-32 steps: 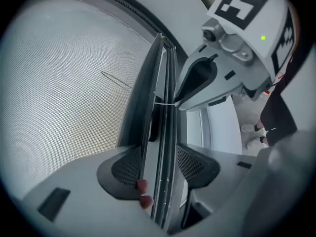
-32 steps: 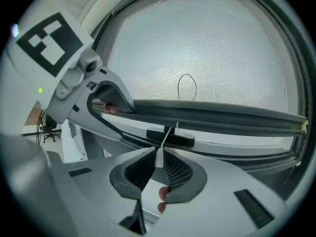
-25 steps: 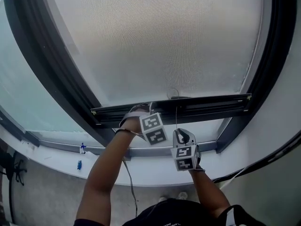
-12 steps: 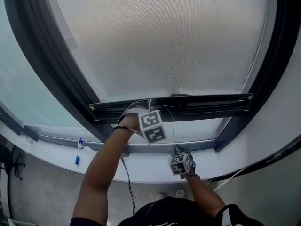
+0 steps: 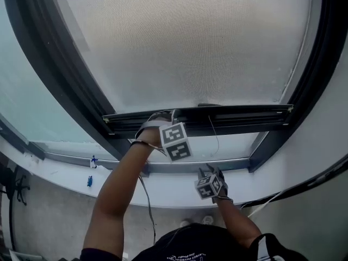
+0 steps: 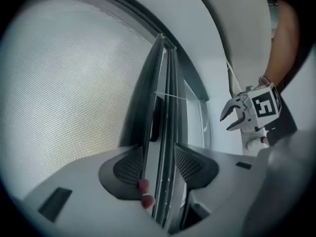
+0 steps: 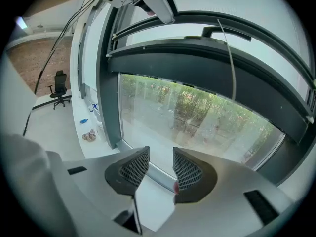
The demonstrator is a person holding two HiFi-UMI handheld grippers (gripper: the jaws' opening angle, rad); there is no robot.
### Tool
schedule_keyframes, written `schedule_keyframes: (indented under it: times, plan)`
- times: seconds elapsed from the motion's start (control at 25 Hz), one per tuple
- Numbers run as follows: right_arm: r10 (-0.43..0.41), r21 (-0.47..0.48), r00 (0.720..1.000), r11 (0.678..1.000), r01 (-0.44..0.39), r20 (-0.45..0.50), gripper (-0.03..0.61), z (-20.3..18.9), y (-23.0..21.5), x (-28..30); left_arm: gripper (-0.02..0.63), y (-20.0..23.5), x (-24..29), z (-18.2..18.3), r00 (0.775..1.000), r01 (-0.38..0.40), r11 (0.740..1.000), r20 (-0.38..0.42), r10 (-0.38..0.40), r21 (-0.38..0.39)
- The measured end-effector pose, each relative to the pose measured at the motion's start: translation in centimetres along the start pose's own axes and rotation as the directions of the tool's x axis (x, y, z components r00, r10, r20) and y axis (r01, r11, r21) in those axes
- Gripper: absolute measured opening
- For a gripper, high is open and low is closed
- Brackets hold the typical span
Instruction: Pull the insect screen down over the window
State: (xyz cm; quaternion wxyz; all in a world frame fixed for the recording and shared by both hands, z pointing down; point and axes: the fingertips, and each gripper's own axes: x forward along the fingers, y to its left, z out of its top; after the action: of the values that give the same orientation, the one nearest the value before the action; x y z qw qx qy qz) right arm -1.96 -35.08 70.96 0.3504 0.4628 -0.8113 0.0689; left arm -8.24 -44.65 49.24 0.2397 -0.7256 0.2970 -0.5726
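The head view showed us the screen [image 5: 185, 42] covering most of the window, its bar [image 5: 239, 115] just above the sill [image 5: 60, 174]. Only the right gripper view showed trees [image 7: 197, 107] through the glass below. Our left gripper [image 6: 158, 164] clamped the bar between wide-set jaws. The right gripper [image 7: 160, 169] hung lower, its jaws opening on nothing.

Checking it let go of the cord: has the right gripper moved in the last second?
Yes. The right gripper has dropped: its tips stood above the lower window frame, now barely reach it. Jaws opening, empty, off the cord.
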Motion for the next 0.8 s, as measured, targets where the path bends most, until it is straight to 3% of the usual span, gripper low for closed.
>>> schedule_keyframes:
  times: [0.16,0.32,0.4,0.48,0.6,0.8]
  plan:
    - [-0.036,-0.006,0.995,0.999,0.037,0.088,0.132,2.2,-2.9,-1.7,0.202,0.1,0.0,0.1,1.000,-0.005,1.000,0.003,0.005,0.004]
    - [-0.046,-0.094,0.985,0.994,0.063,0.169,0.133,5.8,-5.9,-4.9,0.202,0.0,0.0,0.1,1.000,-0.016,1.000,0.016,0.016,0.004]
    - [-0.088,-0.163,0.973,0.979,0.124,0.212,0.133,7.7,-8.0,-6.6,0.202,-0.1,0.1,0.0,1.000,-0.017,1.000,0.015,0.017,0.005]
    - [-0.155,-0.239,0.950,0.945,0.222,0.271,0.132,9.5,-10.3,-8.2,0.202,-0.2,0.1,0.1,1.000,-0.015,1.000,0.018,0.015,0.004]
    - [-0.246,-0.345,0.906,0.864,0.366,0.345,0.133,12.3,-13.2,-10.8,0.202,-0.1,0.1,0.1,1.000,-0.014,1.000,0.023,0.014,0.003]
    - [-0.302,-0.501,0.860,0.713,0.490,0.411,0.152,15.9,-15.8,-12.5,0.202,-0.1,0.0,0.1,1.000,-0.011,1.000,0.025,0.011,0.007]
